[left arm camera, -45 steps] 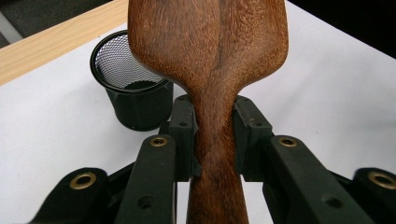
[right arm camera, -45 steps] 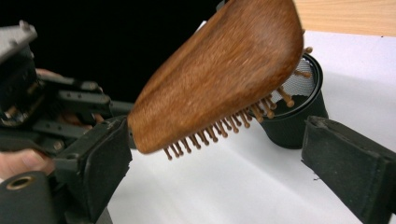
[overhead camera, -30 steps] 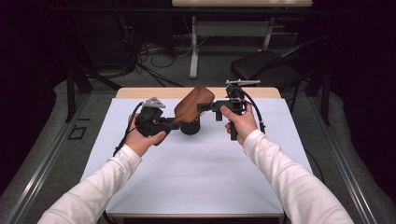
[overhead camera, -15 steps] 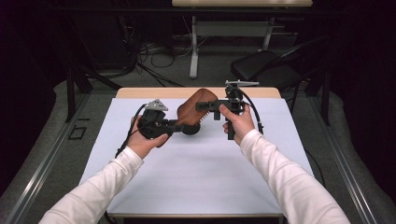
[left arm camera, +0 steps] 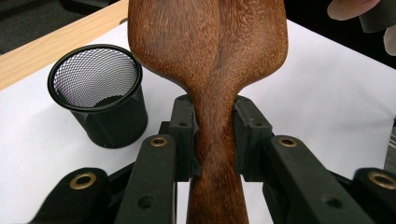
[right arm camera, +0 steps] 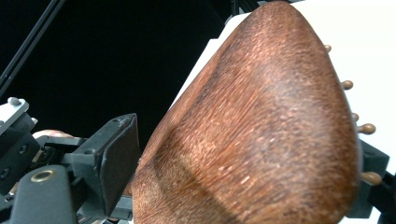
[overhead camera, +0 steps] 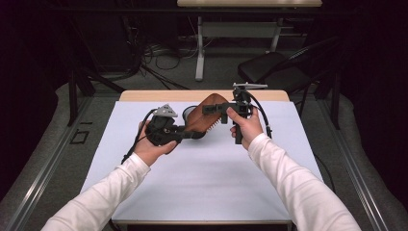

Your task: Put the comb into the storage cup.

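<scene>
Wooden hairbrush point(overhead camera: 208, 118) held above the white table sheet point(overhead camera: 207, 173), between both grippers. Left gripper point(left arm camera: 212, 140) pinches its handle, pads pressed on both sides. Right gripper point(overhead camera: 217, 110) jaws have just been closing around the brush head; contact unclear. Black mesh cup point(left arm camera: 100, 95) stands just beside.

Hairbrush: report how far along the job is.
Done: the hairbrush is up off the table, with the left gripper shut on its handle. In hand: the right gripper has just been closing its jaws with the brush head between them; I cannot tell if the pads press yet. Left: a firm right grip; the empty mesh cup is perhaps its destination.
</scene>
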Demonstrator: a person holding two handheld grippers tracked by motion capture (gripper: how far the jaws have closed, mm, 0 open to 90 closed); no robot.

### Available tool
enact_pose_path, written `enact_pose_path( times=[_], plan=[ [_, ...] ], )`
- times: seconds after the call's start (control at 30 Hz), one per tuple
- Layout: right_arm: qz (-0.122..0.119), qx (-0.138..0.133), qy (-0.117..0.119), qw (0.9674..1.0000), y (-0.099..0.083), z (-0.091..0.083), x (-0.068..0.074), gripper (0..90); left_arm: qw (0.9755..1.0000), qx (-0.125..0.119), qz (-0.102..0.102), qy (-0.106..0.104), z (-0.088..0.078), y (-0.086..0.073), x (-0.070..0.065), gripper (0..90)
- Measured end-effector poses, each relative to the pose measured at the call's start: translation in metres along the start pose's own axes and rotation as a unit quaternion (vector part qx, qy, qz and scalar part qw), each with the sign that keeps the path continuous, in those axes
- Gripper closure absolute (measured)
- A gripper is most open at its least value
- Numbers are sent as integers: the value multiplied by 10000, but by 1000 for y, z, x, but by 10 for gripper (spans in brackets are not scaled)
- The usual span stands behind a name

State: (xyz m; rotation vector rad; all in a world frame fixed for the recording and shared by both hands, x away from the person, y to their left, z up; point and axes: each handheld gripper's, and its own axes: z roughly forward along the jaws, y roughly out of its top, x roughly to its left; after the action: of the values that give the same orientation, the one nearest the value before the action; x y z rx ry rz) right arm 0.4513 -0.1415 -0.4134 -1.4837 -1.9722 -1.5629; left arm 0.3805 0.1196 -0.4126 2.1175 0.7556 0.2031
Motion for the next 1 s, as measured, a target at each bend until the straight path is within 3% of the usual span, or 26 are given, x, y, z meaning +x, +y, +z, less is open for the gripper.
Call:
enact_pose_path(
  times=[0.37, 1.0],
  plan=[
    [57, 19, 62, 10000, 1, -3, -2, 155, 9999, 20, 119, -48, 3, -1, -4, 721],
    [281, 6, 247, 9993, 1, -6, -9, 323, 9998, 143, 52, -113, 9, -8, 0, 724]
  ],
)
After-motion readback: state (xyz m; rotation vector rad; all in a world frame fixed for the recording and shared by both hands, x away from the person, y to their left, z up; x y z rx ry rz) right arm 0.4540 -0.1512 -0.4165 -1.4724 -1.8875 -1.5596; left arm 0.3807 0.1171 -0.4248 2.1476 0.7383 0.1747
